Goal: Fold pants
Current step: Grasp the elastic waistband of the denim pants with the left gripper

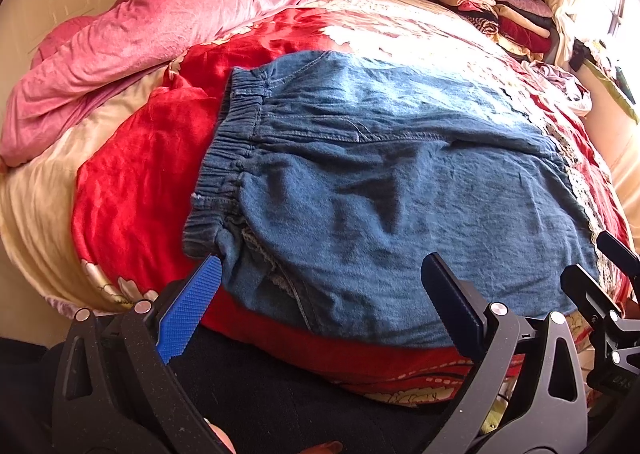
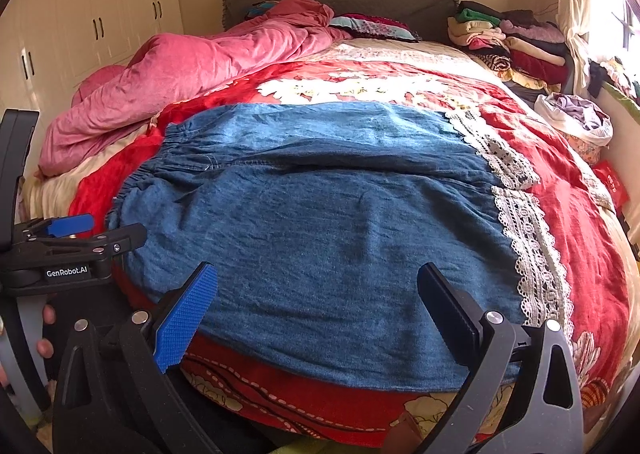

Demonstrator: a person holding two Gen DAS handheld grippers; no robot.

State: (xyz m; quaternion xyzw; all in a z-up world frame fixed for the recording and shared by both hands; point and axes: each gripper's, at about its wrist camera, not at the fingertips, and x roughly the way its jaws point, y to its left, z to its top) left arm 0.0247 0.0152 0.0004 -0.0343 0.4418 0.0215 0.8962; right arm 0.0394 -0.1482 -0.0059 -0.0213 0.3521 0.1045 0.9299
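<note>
Both your left gripper (image 1: 320,306) and right gripper (image 2: 316,314) hang spread, empty, at the bed's (image 2: 592,254) near edge. Pinch only one layer of the pants (image 2: 320,213) and your fold may skew.

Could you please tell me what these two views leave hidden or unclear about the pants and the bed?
- Pants: underside and lower layers hidden by the top denim, both views.
- Lace hems: washed out by window glare, left view.
- Near bed edge: partly covered by left gripper, and in the right view by right gripper.
- Clothes pile: items too small to identify.
</note>
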